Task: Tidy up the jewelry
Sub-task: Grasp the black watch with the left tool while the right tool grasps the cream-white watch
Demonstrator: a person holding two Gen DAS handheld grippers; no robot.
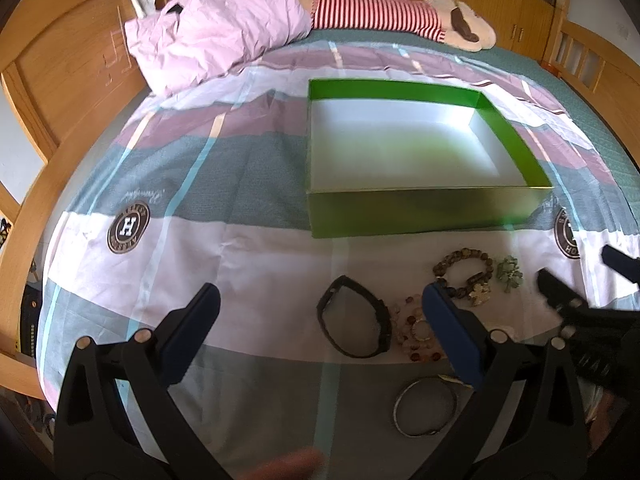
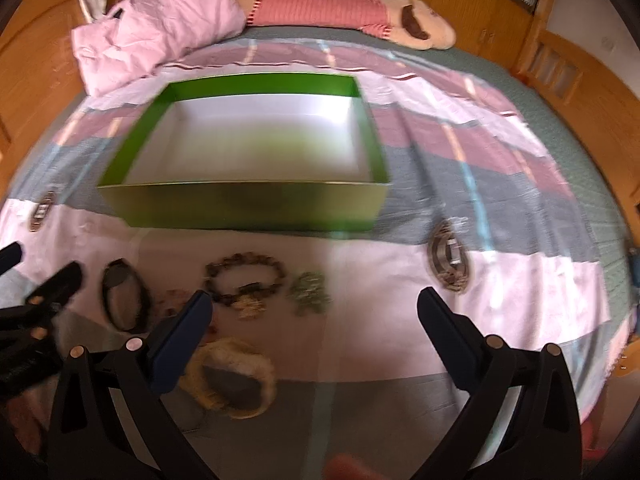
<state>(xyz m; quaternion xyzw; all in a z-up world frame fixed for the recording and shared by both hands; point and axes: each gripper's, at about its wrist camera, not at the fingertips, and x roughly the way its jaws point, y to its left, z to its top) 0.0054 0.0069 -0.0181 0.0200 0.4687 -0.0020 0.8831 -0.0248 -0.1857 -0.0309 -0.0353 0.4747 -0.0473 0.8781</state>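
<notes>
both grippers' jaws gape above bracelets [image 1: 464, 276] near the green box [image 1: 420, 208].

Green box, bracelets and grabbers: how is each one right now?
Green box: open, nothing inside.
Black wristband: flat on the bedsheet.
Brown bead bracelet: on the sheet, outside the box.
Silver bangle: flat on the sheet.
Left gripper: open.
Right gripper: open.

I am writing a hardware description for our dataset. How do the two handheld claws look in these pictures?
Both look alike. The left claw has two black plastic arms shaped like open triangular frames, with small round silver pins at the joints, and each ends in a flat dark blue pad. The right claw has the same black frames, silver pins and dark blue pads. No cables, markings or sleeves are visible.
</notes>
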